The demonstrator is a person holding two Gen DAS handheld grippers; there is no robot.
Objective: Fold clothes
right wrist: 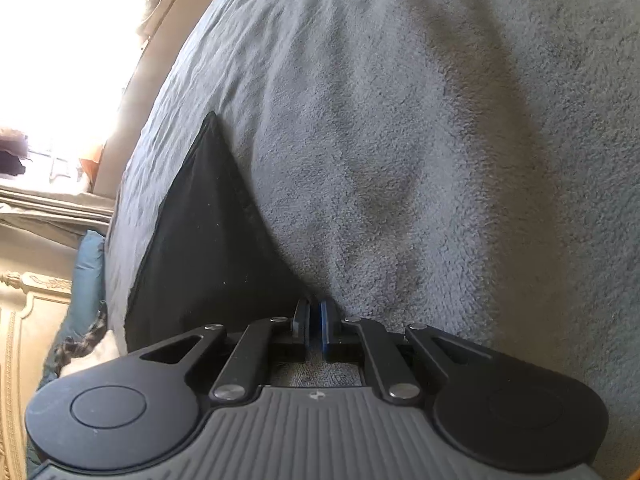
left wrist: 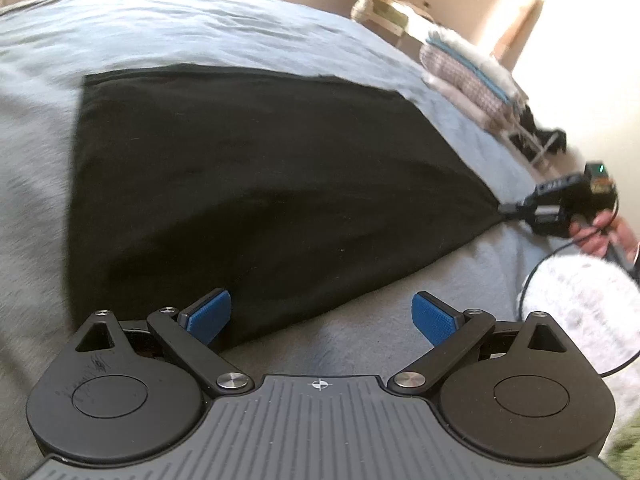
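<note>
A black garment (left wrist: 248, 184) lies spread flat on the grey fleece blanket (left wrist: 120, 32), folded into a broad panel. In the left wrist view my left gripper (left wrist: 322, 304) hovers open over the garment's near edge. Its left blue pad (left wrist: 210, 316) is above the black cloth, its right pad (left wrist: 434, 318) above bare blanket, and nothing is pinched. My right gripper (left wrist: 506, 209) is shut on the garment's right corner and pulls it to a point. In the right wrist view the shut right gripper (right wrist: 314, 310) has the black garment (right wrist: 200, 240) running away from it to the left.
A hand (left wrist: 596, 236) with a white fluffy sleeve (left wrist: 580, 304) holds the right gripper, and a cable loops below it. Folded clothes (left wrist: 468, 76) are stacked on a rack past the bed's right edge. A teal pillow (right wrist: 88, 272) and a carved headboard (right wrist: 36, 292) sit at the bed's end.
</note>
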